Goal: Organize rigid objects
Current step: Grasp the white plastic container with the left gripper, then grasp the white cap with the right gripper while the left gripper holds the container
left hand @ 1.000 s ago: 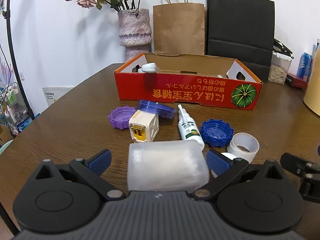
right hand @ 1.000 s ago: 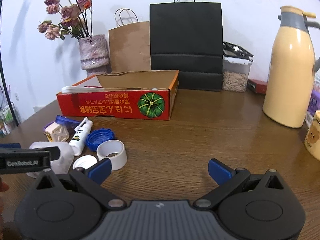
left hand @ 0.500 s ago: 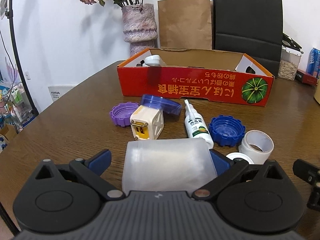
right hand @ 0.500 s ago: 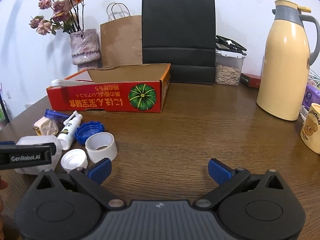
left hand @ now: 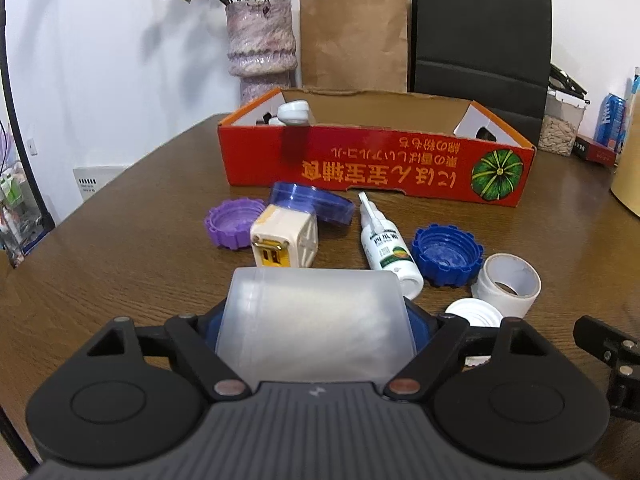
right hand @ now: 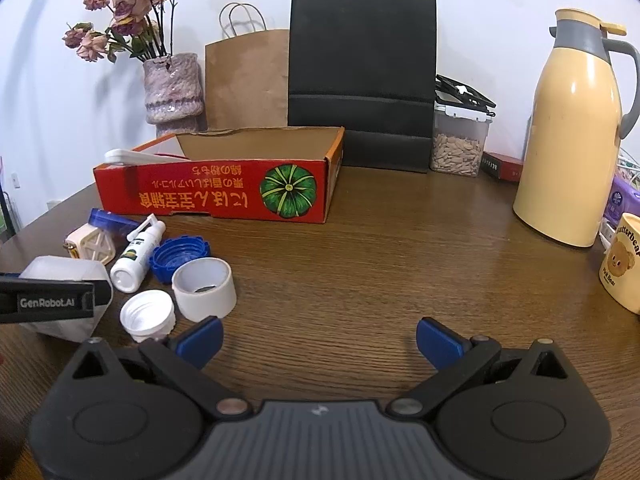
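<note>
Frosted plastic tub (left hand: 314, 320) | left gripper (left hand: 316, 316) jaws just closed, pinching it (sideways) | right gripper (right hand: 318, 338) jaws spread

A red cardboard box (left hand: 376, 168) printed with orange characters and a green striped pumpkin sits at twelve o'clock on a brown wood-grain table (right hand: 380, 272). Before it lie a purple ribbed cap (left hand: 232, 227), a translucent blue lid (left hand: 320, 204), a cream adapter (left hand: 285, 240) with a yellow face, a white bottle (left hand: 386, 246) with a green label, a dark blue cap (left hand: 447, 254), white tape (left hand: 506, 289) and a frosted white container (left hand: 314, 322). At two o'clock stands a pale yellow jug (right hand: 570, 148) with a grey collar.
</note>
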Action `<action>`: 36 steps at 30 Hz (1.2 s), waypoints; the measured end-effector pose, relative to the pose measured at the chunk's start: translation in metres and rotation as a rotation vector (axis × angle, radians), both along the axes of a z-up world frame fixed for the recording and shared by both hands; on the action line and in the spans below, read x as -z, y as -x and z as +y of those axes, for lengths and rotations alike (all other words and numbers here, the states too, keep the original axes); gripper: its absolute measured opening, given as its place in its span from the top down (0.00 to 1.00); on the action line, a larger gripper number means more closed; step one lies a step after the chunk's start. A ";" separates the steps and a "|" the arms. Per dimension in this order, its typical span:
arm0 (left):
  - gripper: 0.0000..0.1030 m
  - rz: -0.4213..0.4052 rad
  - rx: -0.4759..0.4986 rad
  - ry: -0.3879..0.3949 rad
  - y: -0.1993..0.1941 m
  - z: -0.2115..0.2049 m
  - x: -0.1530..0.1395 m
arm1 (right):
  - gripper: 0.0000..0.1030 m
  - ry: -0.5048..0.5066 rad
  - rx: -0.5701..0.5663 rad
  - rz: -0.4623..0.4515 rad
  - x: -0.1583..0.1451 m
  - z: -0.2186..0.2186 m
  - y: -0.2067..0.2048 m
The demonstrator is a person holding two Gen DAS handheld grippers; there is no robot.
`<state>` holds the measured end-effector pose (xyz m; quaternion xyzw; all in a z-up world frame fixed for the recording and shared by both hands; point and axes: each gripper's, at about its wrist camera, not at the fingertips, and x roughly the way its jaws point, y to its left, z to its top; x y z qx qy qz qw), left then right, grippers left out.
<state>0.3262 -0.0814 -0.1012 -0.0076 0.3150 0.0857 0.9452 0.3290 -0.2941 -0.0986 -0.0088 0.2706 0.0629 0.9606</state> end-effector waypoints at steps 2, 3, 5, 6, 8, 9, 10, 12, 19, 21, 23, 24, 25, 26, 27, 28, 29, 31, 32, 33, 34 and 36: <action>0.19 -0.020 0.005 -0.008 0.003 0.003 -0.002 | 0.00 -0.003 0.001 -0.007 0.000 0.000 0.001; 0.19 -0.029 0.008 -0.010 0.004 0.005 -0.003 | 0.00 -0.004 0.001 -0.009 -0.001 -0.001 0.001; 0.19 -0.042 0.013 -0.008 0.006 0.010 -0.005 | 0.00 -0.007 0.001 -0.014 -0.001 0.000 0.002; 0.19 -0.046 0.014 -0.004 0.007 0.013 -0.006 | 0.00 -0.009 0.001 -0.017 -0.002 0.001 0.002; 0.19 -0.052 0.016 -0.002 0.008 0.019 -0.008 | 0.00 -0.009 -0.002 -0.021 -0.002 0.004 0.003; 0.19 -0.057 0.016 0.000 0.009 0.022 -0.009 | 0.00 -0.008 -0.004 -0.023 -0.002 0.006 0.003; 0.19 -0.062 0.018 0.001 0.010 0.025 -0.009 | 0.00 -0.007 -0.007 -0.024 -0.002 0.008 0.004; 0.19 -0.073 0.023 0.000 0.011 0.030 -0.011 | 0.00 -0.003 -0.013 -0.025 -0.003 0.013 0.004; 0.19 -0.096 0.026 0.004 0.015 0.052 -0.014 | 0.00 0.011 -0.040 -0.023 -0.003 0.037 0.006; 0.19 -0.102 0.025 0.006 0.015 0.058 -0.015 | 0.00 0.012 -0.051 -0.020 -0.003 0.044 0.007; 0.19 -0.107 0.025 0.006 0.016 0.063 -0.016 | 0.00 0.018 -0.060 -0.016 -0.002 0.051 0.007; 0.19 -0.110 0.025 0.008 0.017 0.065 -0.016 | 0.00 0.019 -0.064 -0.014 -0.002 0.054 0.008; 0.19 -0.111 0.025 0.010 0.017 0.068 -0.017 | 0.00 0.021 -0.068 -0.011 -0.002 0.058 0.007; 0.19 -0.113 0.025 0.011 0.018 0.070 -0.017 | 0.00 0.020 -0.070 -0.009 -0.002 0.061 0.008; 0.19 -0.113 0.026 0.011 0.017 0.071 -0.017 | 0.00 0.020 -0.073 -0.006 -0.002 0.063 0.008; 0.19 -0.113 0.028 0.013 0.018 0.074 -0.018 | 0.00 0.019 -0.076 -0.004 -0.001 0.066 0.008; 0.19 -0.115 0.030 0.015 0.018 0.076 -0.018 | 0.00 0.021 -0.080 -0.001 -0.001 0.069 0.007; 0.19 -0.119 0.031 0.017 0.019 0.079 -0.018 | 0.03 0.034 -0.089 0.009 -0.001 0.076 0.006; 0.19 -0.121 0.033 0.018 0.019 0.080 -0.019 | 0.05 0.034 -0.095 0.016 0.000 0.079 0.005; 0.19 -0.123 0.035 0.020 0.020 0.082 -0.019 | 0.09 0.033 -0.100 0.024 0.001 0.082 0.004; 0.19 -0.124 0.035 0.021 0.020 0.083 -0.019 | 0.14 0.036 -0.106 0.036 0.001 0.086 0.003; 0.19 -0.125 0.038 0.024 0.020 0.085 -0.019 | 0.22 0.042 -0.117 0.053 0.003 0.093 0.000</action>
